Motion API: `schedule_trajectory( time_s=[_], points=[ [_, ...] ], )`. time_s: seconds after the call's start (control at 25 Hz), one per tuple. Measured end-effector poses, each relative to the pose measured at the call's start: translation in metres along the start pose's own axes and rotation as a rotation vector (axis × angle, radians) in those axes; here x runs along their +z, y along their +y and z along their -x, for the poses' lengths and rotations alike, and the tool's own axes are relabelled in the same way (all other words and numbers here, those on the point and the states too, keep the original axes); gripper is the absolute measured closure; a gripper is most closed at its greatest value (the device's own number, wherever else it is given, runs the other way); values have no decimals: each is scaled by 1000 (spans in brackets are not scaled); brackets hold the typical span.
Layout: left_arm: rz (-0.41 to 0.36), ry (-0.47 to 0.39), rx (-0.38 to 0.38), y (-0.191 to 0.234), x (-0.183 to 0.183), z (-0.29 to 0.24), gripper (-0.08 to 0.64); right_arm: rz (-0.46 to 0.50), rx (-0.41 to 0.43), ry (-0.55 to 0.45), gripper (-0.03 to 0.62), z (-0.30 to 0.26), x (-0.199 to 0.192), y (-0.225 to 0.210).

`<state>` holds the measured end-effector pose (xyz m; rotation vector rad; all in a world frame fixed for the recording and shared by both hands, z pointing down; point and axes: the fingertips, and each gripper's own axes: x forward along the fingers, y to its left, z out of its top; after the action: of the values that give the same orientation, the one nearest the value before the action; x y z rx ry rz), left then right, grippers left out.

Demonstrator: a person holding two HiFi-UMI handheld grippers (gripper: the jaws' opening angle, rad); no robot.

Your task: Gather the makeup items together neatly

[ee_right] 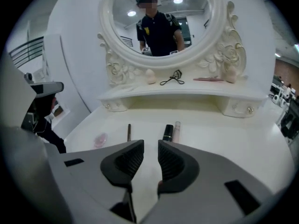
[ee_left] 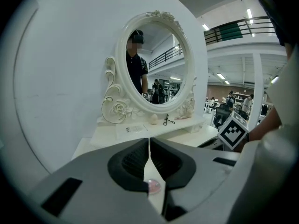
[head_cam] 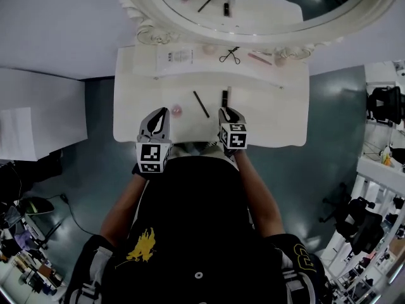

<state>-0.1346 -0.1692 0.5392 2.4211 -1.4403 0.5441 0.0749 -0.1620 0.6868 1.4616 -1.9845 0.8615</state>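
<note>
Your left gripper (ee_left: 149, 144) has its jaws pressed together with nothing between them. It hangs over the front left part of the dressing table (head_cam: 278, 113), with the round pink compact (head_cam: 177, 111) just beyond and below its tips. Your right gripper (ee_right: 150, 149) has its jaws a narrow gap apart and holds nothing; only bare table top shows between the pads. It sits over the front edge near the middle, pointing down toward the back. The makeup items on the main surface lie midway between the front edge and the raised shelf at the back. The compact is left of centre, and the thin dark pencil (head_cam: 201, 104) lies at a slant in the middle, apart from the compact. The black lipstick (head_cam: 224, 97) is just right of the pencil, lengthwise toward the shelf. A pale tube (ee_right: 177, 130) lies right beside the lipstick on its right, parallel to it; you cannot tell whether the two touch. Your right gripper's tips are near the front end of the lipstick but clear of it. On the shelf under the mirror (ee_right: 196, 17) are a printed card (head_cam: 177, 57) at the left, an egg-shaped sponge (ee_right: 150, 76), a black eyelash curler (head_cam: 230, 56), a pink stick (head_cam: 259, 58) and a second sponge (ee_right: 230, 73) toward the right end.
</note>
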Motion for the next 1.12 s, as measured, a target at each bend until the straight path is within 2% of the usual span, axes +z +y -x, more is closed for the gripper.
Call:
schedule_trajectory(
  time_s=[0.2, 0.4, 0.52, 0.8, 1.12],
  points=[
    [37, 20, 27, 12, -21, 11, 537, 194, 90, 118, 482, -20, -17, 45],
    [57, 26, 61, 24, -31, 27, 537, 241, 110, 211, 488, -47, -39, 67],
    [73, 28, 80, 32, -37, 35, 537, 257, 97, 241, 534, -53, -44, 72],
    [77, 25, 103, 41, -38, 48, 537, 174, 77, 228, 538, -51, -38, 75],
    [42, 25, 60, 31, -30, 37, 537, 55, 46, 155, 538, -39, -23, 61]
  ],
)
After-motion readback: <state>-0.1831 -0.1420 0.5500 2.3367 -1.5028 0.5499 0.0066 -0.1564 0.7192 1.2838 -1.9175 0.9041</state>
